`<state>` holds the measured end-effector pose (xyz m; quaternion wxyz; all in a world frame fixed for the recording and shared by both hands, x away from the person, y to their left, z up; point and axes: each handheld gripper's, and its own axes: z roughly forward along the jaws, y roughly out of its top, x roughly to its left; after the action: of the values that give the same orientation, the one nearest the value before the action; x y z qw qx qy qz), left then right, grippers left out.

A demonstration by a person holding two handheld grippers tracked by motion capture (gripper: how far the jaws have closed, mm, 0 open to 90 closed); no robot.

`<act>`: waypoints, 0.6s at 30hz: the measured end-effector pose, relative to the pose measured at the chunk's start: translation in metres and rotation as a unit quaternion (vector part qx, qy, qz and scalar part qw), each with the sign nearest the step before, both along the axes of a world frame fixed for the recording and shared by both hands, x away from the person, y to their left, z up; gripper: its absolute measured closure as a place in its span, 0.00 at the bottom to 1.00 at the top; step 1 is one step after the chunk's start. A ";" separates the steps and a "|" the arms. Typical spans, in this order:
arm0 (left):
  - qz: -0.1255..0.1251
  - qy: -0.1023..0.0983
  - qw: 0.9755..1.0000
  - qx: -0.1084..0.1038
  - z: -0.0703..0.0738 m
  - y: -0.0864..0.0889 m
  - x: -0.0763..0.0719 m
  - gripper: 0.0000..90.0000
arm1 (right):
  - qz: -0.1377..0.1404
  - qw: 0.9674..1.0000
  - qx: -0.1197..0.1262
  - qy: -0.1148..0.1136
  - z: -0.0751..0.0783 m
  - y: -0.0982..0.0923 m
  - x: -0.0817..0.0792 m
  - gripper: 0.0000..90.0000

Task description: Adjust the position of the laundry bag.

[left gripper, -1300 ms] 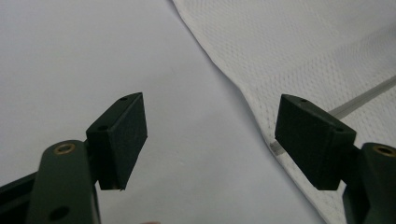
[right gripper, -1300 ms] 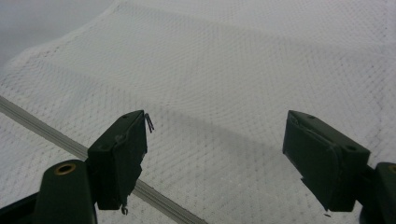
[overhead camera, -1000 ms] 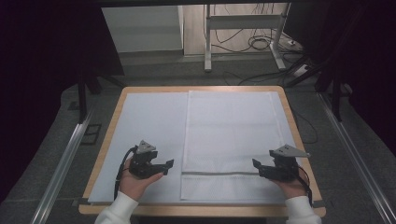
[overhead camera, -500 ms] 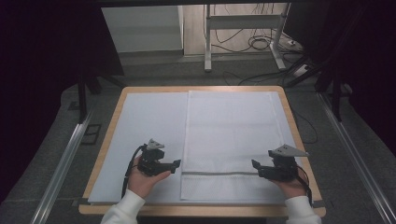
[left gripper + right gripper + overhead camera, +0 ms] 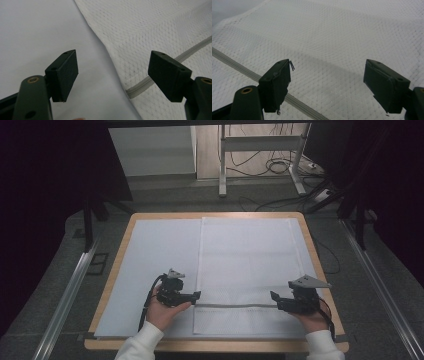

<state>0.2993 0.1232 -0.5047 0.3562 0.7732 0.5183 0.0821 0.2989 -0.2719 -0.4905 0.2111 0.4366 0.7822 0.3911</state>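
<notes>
Jaws spread wide and empty, your left gripper (image 5: 196, 295) sits at the left edge of the white mesh cloth (image 5: 247, 265), right where its grey zipper band (image 5: 235, 305) begins; in the left gripper view that edge runs up between the two pads, one pad (image 5: 65, 72) over the bare sheet, the other over the mesh. Your right gripper (image 5: 274, 298) is equally open, holding nothing, poised low over the cloth's right side near the same band. The cloth lies flat on the right half of the pale sheet (image 5: 155, 255) covering the wooden table (image 5: 122, 227). Expect it to be light, limp and thin, likely to droop and crease once lifted, so pinch the hem or the firmer zipper band at both sides and lift evenly. Compared with a second ago, your left hand has travelled rightward from the bare sheet to the cloth's edge, while your right hand has hardly shifted.
</notes>
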 end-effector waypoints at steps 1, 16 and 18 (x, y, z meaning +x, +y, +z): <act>0.000 0.003 1.000 -0.002 -0.001 -0.001 0.001 0.27 | 0.000 1.000 -0.001 0.000 0.000 0.000 0.000 0.24; -0.001 0.023 1.000 -0.019 -0.009 -0.010 0.012 0.33 | -0.003 1.000 0.002 0.004 0.001 -0.002 -0.001 0.24; 0.004 0.026 0.999 -0.031 -0.010 -0.010 0.013 0.35 | -0.003 1.000 0.003 0.005 0.001 -0.003 -0.001 0.24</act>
<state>0.3125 0.1133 -0.5148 0.3657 0.7614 0.5332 0.0474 0.2984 -0.2745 -0.4896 0.2071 0.4412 0.7807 0.3911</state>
